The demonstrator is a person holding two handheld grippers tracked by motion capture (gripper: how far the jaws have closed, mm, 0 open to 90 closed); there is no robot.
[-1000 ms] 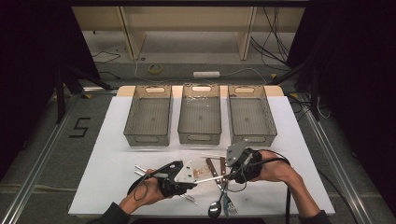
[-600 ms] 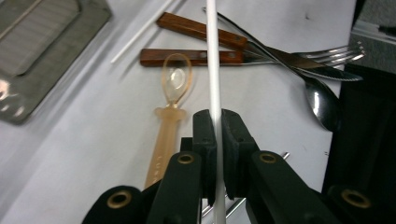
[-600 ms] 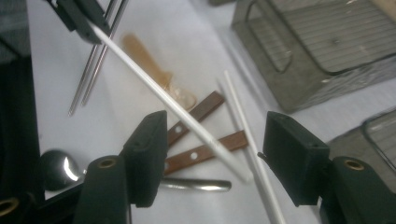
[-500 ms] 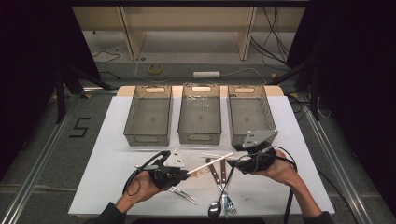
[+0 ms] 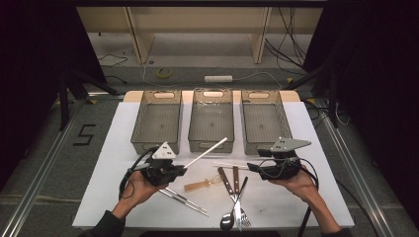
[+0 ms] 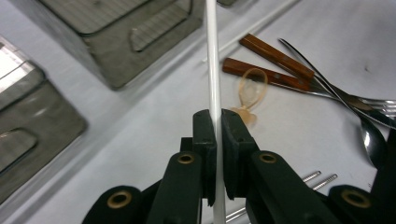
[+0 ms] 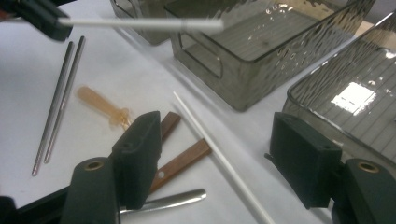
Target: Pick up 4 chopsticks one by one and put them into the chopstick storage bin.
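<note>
White table on a dark floor; three grey bins at its far side. We take the middle bin as landmark.

The left gripper clamps a white chopstick between nearly closed jaws; the stick slants up toward the middle bin's near wall, its tip just in front of it. A second ago it lay lower, over the cutlery.

The right gripper stands near and right of that bin; its jaws have just been opening and now gape wide, nothing between them. A second white chopstick lies flat on the table below them.

The wooden-handled cutlery, amber spoon and metal chopsticks lie unchanged, nearer us than the bin.
</note>
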